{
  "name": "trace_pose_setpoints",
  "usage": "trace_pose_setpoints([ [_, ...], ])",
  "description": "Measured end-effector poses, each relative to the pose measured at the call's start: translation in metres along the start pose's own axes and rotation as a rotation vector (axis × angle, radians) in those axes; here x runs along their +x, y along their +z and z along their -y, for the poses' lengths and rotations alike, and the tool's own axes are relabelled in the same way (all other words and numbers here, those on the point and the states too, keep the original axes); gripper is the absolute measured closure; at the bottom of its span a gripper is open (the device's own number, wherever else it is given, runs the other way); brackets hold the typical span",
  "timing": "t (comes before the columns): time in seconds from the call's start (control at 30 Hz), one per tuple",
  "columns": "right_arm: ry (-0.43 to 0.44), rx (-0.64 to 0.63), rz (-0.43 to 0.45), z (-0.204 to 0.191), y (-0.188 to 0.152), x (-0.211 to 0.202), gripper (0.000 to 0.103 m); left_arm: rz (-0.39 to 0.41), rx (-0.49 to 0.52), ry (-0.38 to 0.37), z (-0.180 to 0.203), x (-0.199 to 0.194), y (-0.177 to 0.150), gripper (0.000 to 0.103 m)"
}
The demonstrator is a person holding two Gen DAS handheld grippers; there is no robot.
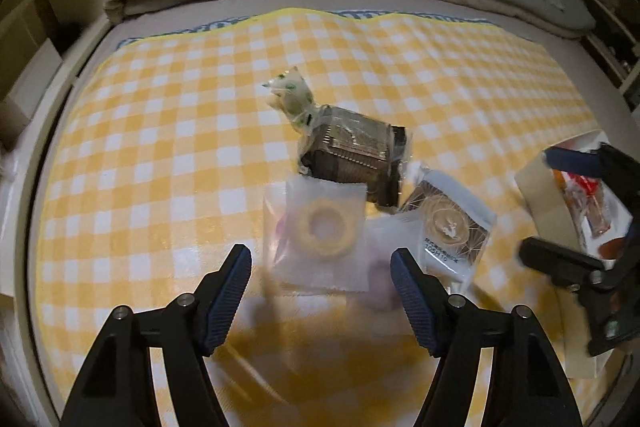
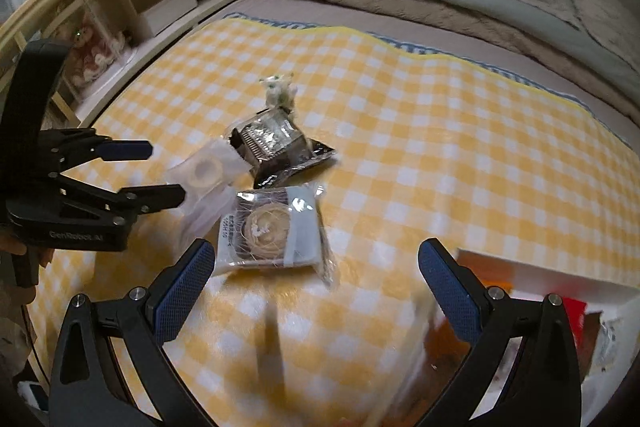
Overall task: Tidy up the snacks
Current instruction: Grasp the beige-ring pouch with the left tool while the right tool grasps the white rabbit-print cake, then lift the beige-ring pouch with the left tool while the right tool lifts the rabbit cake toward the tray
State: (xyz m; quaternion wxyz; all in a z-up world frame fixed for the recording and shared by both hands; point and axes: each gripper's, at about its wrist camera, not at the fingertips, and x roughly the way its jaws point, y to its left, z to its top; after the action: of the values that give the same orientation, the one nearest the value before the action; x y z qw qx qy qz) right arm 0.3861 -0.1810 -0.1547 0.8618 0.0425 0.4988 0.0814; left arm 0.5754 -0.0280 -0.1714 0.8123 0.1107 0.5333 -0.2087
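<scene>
The snacks lie in a small heap on the yellow checked cloth (image 1: 160, 155) spread over the bed, probably so they can be sorted one at a time into the cardboard box (image 1: 548, 195), which stands to the right of the dark packet (image 1: 352, 147).

The left gripper (image 1: 320, 263) hangs over the frosted ring-cake pouch (image 1: 320, 227), just in front of the dark packet; its jaws stand apart and press nothing. The right gripper (image 2: 316, 267) is also spread wide and empty, above the grey-labelled pouch (image 2: 272, 227), in front and to the right of the dark packet.

The ring-cake pouch is translucent, flat and soft-looking, with a pale ring inside.
</scene>
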Motion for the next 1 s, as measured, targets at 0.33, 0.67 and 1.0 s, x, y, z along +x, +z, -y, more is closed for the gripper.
trace_pose_setpoints([
  [0.33, 0.039, -0.147, -0.042, -0.030, 0.001, 0.042, 0.000, 0.024, 0.035, -0.028, -0.001, -0.012, -0.005, 0.046],
  [0.67, 0.025, -0.155, -0.096, -0.035, -0.005, 0.058, 0.034, -0.009, 0.076, 0.066, 0.018, 0.018, 0.003, 0.040],
  [1.0, 0.024, -0.141, -0.122, -0.030, -0.025, 0.042, 0.036, -0.063, 0.095, 0.099, 0.027, 0.049, 0.011, 0.041],
])
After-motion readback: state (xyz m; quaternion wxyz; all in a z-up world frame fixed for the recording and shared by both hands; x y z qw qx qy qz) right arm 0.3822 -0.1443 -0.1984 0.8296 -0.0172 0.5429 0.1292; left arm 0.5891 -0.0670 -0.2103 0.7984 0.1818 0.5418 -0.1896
